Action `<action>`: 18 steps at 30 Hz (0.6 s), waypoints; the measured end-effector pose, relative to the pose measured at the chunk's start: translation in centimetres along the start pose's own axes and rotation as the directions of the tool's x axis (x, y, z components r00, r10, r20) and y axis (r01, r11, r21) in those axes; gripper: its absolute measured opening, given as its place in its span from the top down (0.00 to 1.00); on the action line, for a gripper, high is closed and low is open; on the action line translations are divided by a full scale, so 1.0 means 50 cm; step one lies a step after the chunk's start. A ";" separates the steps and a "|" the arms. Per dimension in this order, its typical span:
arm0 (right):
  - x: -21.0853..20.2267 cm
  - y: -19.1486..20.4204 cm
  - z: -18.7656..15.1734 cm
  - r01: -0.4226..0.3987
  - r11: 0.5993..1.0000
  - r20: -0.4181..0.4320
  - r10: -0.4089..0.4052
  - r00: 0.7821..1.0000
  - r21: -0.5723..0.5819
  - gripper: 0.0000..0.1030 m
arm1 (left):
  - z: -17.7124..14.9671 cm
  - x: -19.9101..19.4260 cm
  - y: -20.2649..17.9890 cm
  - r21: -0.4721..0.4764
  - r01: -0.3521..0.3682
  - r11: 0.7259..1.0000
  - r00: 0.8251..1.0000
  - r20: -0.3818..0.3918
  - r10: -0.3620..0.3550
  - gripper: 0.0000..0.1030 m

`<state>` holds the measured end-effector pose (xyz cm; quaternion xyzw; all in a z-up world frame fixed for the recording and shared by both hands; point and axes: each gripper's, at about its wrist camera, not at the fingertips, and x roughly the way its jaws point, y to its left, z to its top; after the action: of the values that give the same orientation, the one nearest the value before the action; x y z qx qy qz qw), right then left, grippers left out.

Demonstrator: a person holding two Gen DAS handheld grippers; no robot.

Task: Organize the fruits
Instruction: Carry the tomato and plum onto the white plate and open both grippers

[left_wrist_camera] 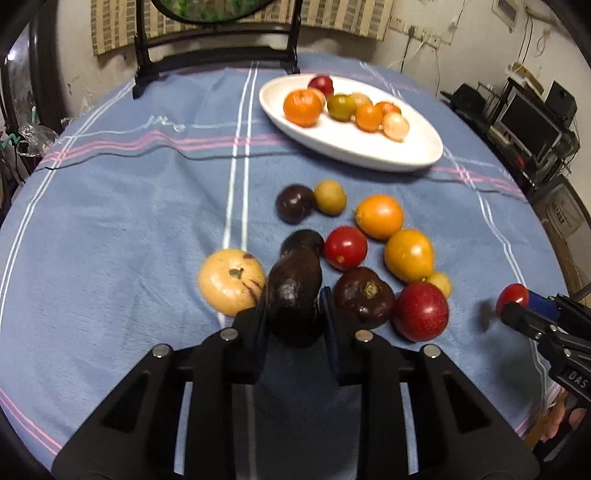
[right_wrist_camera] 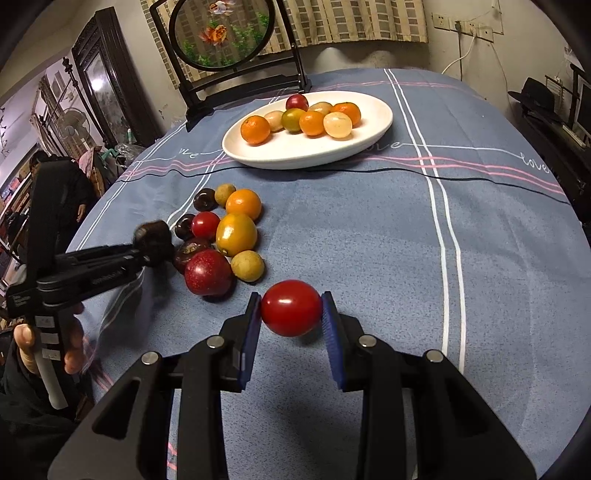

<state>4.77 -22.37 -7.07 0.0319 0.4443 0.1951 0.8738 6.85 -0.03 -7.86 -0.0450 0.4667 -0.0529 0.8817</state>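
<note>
My left gripper [left_wrist_camera: 293, 306] is shut on a dark brown fruit [left_wrist_camera: 293, 291] and holds it above the loose fruit pile. It also shows in the right wrist view [right_wrist_camera: 153, 242]. My right gripper [right_wrist_camera: 291, 314] is shut on a red tomato [right_wrist_camera: 291, 307], above the cloth to the right of the pile; it shows in the left wrist view [left_wrist_camera: 511, 299]. A white oval plate [left_wrist_camera: 406, 147] [right_wrist_camera: 373, 129] at the back holds several oranges and other small fruits. Loose fruits include a red apple [left_wrist_camera: 421, 312], a second tomato [left_wrist_camera: 345, 247] and a pale round fruit [left_wrist_camera: 231, 282].
The round table has a blue striped cloth [right_wrist_camera: 369, 229]. A dark framed round screen [right_wrist_camera: 221, 33] stands at the far edge behind the plate. Shelves and electronics [left_wrist_camera: 535, 122] stand to the right of the table. A person stands at far left [right_wrist_camera: 55, 192].
</note>
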 end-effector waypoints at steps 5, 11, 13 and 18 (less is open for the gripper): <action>-0.009 0.022 0.014 0.016 1.000 0.022 -0.015 1.000 -0.019 0.68 | -0.002 -0.042 0.020 -0.011 0.018 1.000 0.999 0.038 -0.017 0.75; -0.014 0.049 0.029 0.027 0.998 0.037 -0.025 0.999 -0.048 0.68 | 0.010 -0.076 0.028 0.006 0.022 1.000 0.997 0.070 -0.023 0.75; -0.014 0.054 0.037 0.029 0.998 0.039 -0.027 0.999 -0.056 0.68 | 0.020 -0.080 0.026 0.015 0.029 0.999 0.997 0.071 -0.030 0.75; -0.002 0.066 0.093 0.023 0.994 0.039 -0.019 0.999 -0.106 0.68 | 0.096 -0.076 0.010 0.060 0.044 0.997 0.996 0.076 -0.048 0.75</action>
<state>7.35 -18.83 -3.43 -0.0158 0.4169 0.2087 0.8845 8.74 1.13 -2.14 -0.0321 0.4295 -0.0850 0.8985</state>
